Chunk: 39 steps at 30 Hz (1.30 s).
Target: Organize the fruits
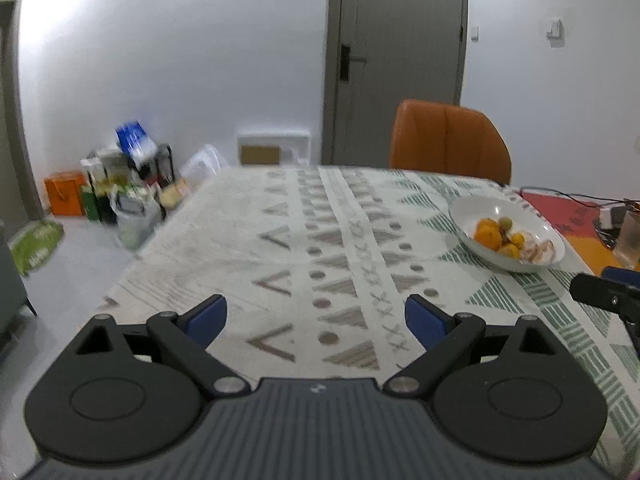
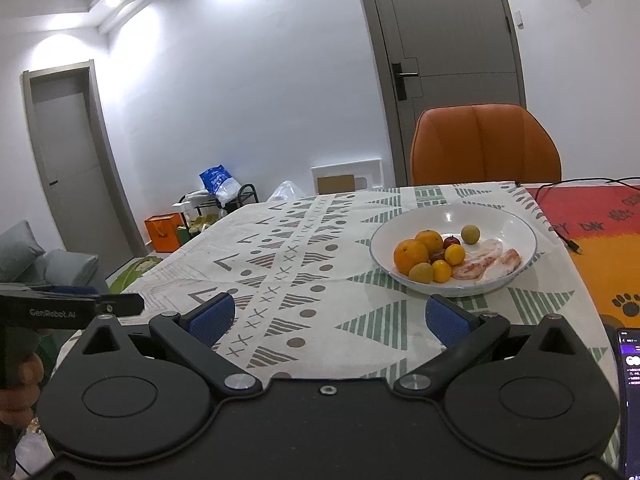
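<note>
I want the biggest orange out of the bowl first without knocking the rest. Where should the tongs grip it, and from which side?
Grip the largest orange across its widest middle, coming from above with the right tongs, probably best. It sits at the left of the pile in the white bowl; a second orange and a small greenish fruit crowd its sides, and the rim blocks a low approach.

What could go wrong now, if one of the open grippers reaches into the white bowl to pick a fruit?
1. The small round fruits lie packed beside the large orange in the shallow white ceramic bowl; wide jaws may push neighbours so they roll out.
2. The pale pink peeled pieces look soft and could be crushed.
3. The black cable lies close to the bowl's right rim; the right gripper might snag it.
</note>
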Each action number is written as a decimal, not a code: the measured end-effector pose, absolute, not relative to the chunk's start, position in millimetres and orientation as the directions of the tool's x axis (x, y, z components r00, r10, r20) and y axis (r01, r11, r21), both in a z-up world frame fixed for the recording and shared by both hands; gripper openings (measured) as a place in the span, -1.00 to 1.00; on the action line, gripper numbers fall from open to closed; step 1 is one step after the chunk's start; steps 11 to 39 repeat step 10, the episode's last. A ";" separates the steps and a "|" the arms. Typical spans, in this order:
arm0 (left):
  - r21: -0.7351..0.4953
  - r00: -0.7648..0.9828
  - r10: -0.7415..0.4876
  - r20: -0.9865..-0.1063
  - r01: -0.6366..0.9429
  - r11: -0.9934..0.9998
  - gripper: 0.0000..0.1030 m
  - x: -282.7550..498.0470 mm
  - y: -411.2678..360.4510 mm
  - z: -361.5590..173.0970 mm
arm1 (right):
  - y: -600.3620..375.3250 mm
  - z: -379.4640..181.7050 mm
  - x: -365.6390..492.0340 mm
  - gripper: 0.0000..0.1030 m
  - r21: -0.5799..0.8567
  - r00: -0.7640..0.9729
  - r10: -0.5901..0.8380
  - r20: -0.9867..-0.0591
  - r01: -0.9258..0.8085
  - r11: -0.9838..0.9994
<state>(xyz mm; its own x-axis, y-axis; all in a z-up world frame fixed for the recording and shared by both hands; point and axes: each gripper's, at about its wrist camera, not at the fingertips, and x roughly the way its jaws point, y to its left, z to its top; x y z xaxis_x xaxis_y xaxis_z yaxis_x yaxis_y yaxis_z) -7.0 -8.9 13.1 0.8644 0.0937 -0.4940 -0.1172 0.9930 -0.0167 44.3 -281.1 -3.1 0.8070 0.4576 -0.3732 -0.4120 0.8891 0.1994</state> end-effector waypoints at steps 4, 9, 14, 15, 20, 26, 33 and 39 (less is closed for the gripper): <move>-0.018 0.865 0.098 -0.493 -0.122 0.992 0.84 -7.2 -5.6 15.6 | -280.8 -3.2 44.8 1.00 0.198 0.804 0.460 -0.376 -0.415 0.888; -0.018 0.865 0.092 -0.494 -0.115 0.993 0.84 -6.7 -5.1 15.6 | -278.8 -2.6 44.4 1.00 0.193 0.803 0.461 -0.377 -0.419 0.887; -0.020 0.865 0.089 -0.494 -0.114 0.993 0.84 -6.6 -5.2 15.5 | -278.8 -2.7 44.3 1.00 0.194 0.803 0.461 -0.377 -0.418 0.887; -0.020 0.865 0.089 -0.494 -0.114 0.993 0.84 -6.6 -5.2 15.5 | -278.8 -2.7 44.3 1.00 0.194 0.803 0.461 -0.377 -0.418 0.887; -0.020 0.865 0.089 -0.494 -0.114 0.993 0.84 -6.6 -5.2 15.5 | -278.8 -2.7 44.3 1.00 0.194 0.803 0.461 -0.377 -0.418 0.887; -0.020 0.865 0.089 -0.494 -0.114 0.993 0.84 -6.6 -5.2 15.5 | -278.8 -2.7 44.3 1.00 0.194 0.803 0.461 -0.377 -0.418 0.887; -0.020 0.865 0.089 -0.494 -0.114 0.993 0.84 -6.6 -5.2 15.5 | -278.8 -2.7 44.3 1.00 0.194 0.803 0.461 -0.377 -0.418 0.887; -0.020 0.865 0.089 -0.494 -0.114 0.993 0.84 -6.6 -5.2 15.5 | -278.8 -2.7 44.3 1.00 0.194 0.803 0.461 -0.377 -0.418 0.887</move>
